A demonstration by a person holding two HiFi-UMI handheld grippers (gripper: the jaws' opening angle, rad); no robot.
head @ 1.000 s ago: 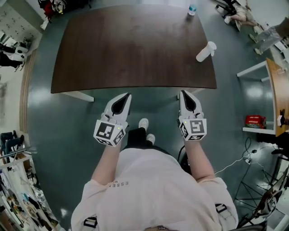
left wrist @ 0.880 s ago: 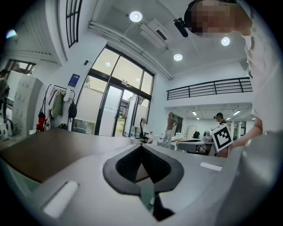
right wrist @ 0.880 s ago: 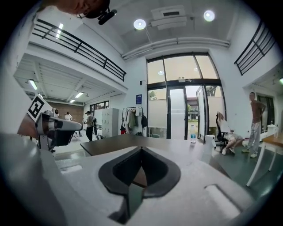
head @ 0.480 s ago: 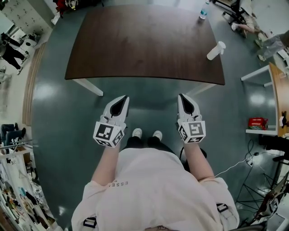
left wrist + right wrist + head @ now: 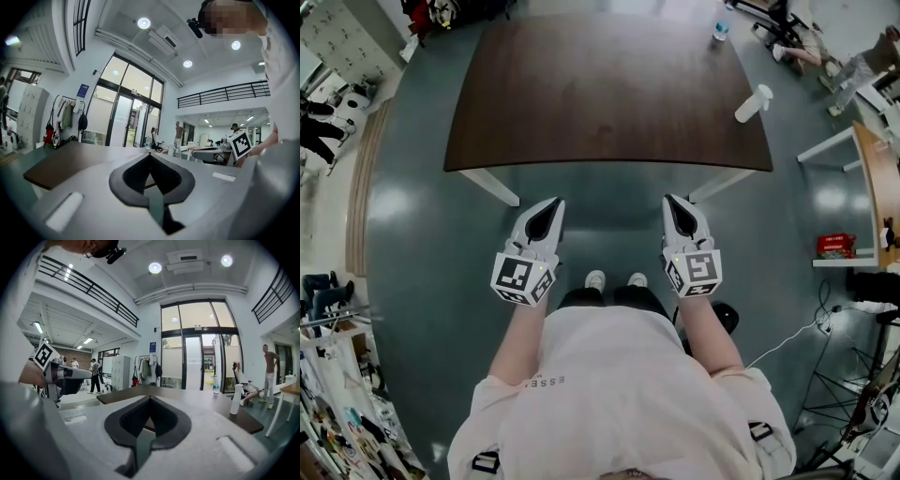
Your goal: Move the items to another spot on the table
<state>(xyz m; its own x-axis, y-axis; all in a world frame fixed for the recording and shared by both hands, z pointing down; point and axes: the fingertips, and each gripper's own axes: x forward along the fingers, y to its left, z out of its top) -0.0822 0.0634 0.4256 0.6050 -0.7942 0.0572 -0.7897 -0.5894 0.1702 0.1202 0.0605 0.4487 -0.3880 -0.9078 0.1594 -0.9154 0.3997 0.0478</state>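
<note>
A dark brown table [image 5: 609, 94] fills the top of the head view. A white spray bottle [image 5: 753, 103] stands near its right edge, and a small water bottle [image 5: 721, 31] stands at its far right corner. My left gripper [image 5: 553, 202] and right gripper [image 5: 673, 201] hover side by side over the grey floor, short of the table's near edge. Both are shut with nothing between the jaws. In the right gripper view the spray bottle [image 5: 235, 399] and the water bottle [image 5: 215, 386] stand on the table [image 5: 187, 392], beyond the shut right gripper [image 5: 150, 398]. The left gripper [image 5: 150, 154] points level at the table [image 5: 70, 159].
A white side desk [image 5: 853, 155] and a shelf with a red box [image 5: 834, 246] stand to the right. Cables [image 5: 797, 337] lie on the floor at lower right. Clutter [image 5: 328, 309] lines the left edge. People [image 5: 269, 376] stand and sit in the background.
The table has shifted to the right and slightly farther away in the head view. Both grippers stay side by side and shut. The person's feet have come together.
</note>
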